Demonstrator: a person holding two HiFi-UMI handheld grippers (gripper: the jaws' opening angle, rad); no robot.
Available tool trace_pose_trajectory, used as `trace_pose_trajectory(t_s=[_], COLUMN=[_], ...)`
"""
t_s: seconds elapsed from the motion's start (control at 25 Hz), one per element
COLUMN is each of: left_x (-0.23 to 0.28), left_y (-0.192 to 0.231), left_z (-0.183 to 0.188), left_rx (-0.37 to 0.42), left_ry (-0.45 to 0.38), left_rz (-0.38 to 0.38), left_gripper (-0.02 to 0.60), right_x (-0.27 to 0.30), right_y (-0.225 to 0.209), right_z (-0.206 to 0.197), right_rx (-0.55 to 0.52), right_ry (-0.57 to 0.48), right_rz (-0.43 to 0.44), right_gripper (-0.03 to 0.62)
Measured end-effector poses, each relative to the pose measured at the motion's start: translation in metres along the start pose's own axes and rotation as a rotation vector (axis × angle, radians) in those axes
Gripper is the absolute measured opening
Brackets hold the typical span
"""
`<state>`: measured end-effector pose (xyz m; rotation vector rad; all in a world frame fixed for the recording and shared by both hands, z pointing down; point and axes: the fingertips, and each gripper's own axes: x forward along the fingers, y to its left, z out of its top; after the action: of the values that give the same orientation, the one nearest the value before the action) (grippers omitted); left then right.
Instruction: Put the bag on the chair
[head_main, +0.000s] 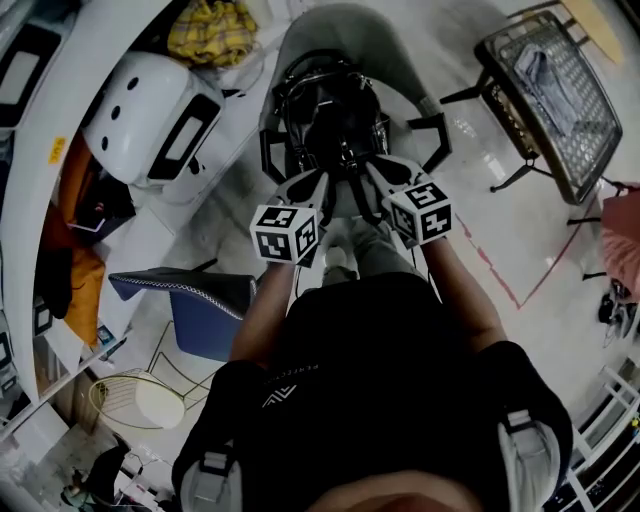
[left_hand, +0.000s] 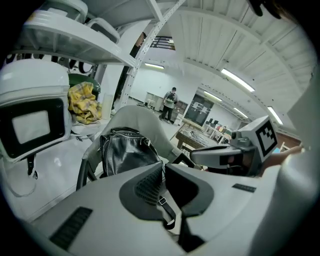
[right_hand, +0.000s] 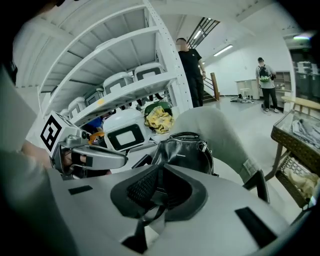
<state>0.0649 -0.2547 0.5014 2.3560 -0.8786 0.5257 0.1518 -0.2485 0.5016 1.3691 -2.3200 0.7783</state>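
Observation:
A black leather bag (head_main: 330, 110) stands upright on the seat of a grey shell chair (head_main: 400, 50), leaning on its backrest. My left gripper (head_main: 318, 183) and right gripper (head_main: 372, 175) are side by side just in front of the bag, both pointing at it. In the left gripper view the jaws of the left gripper (left_hand: 162, 167) are shut, and a thin buckled strap (left_hand: 167, 210) hangs down between them, with the bag (left_hand: 125, 152) beyond. In the right gripper view the right gripper (right_hand: 159, 172) is likewise shut, with a strap (right_hand: 145, 220) trailing from its pads toward the bag (right_hand: 182, 152).
White shelving (head_main: 60, 90) with white box-like devices (head_main: 150, 120) and a yellow cloth (head_main: 210, 30) runs along the left of the chair. A blue chair (head_main: 200, 300) stands at lower left. A wire-basket table (head_main: 560, 90) is at upper right. People (right_hand: 190, 70) stand far off.

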Motion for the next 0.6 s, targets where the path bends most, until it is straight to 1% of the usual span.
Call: trace_pose_trajectory(t_s=[0.12,0.36,0.6], left_x=[-0.003,-0.008,-0.015], left_y=[-0.011,-0.025,-0.03], left_z=[0.005,-0.002,-0.005], left_rx=[0.016,0.027,0.023], left_ry=[-0.011,0.012,-0.004], left_rz=[-0.016,-0.033,-0.017], left_gripper=[0.026,0.026,0.025], right_x=[-0.013,-0.035,-0.045], right_y=[0.006,0.014,0.017], right_z=[-0.001,-0.001,-0.001], right_rx=[0.019,0.013,0.028], right_ry=[-0.02,-0.057,-0.068], right_rz=[-0.014,-0.04,-0.041], right_gripper=[0.054,0.048,0.048])
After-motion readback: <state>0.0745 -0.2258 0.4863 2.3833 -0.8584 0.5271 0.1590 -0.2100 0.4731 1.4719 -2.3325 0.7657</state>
